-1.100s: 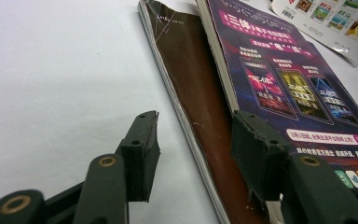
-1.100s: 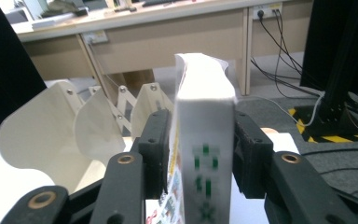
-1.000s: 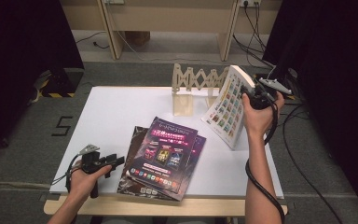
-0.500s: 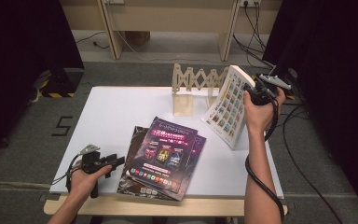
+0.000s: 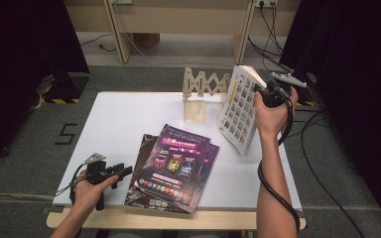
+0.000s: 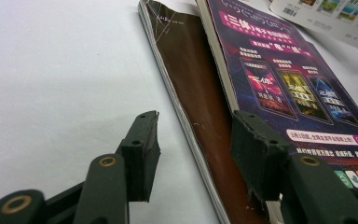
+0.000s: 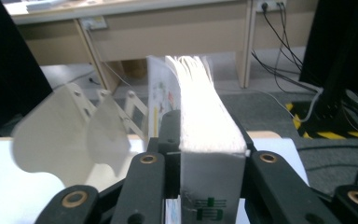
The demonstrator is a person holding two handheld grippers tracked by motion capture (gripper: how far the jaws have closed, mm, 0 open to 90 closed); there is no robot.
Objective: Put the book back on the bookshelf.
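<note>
On the left my left gripper [image 5: 121,171] rests with jaws apart at the edge of the stacked magazines [image 5: 178,166] on the white table [image 5: 129,119]; farther right stands the wooden rack [image 5: 201,94]; my right gripper [image 5: 264,88], jaws just closing, clamps the white book [image 5: 238,109] held tilted above the table.

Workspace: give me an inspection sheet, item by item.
Surface: white table, bare at its left.
Job's things: thick white book lifted on edge beside wooden rack; two dark books stacked flat at the front.
Clutter: nothing seen.
Grippers: right claw has just been closing, clamped on the white book's spine; left claw open, straddling the lower book's edge.
Cables: one trails from each claw; more on the floor.
Surroundings: wooden bench behind, black curtains at the sides.
</note>
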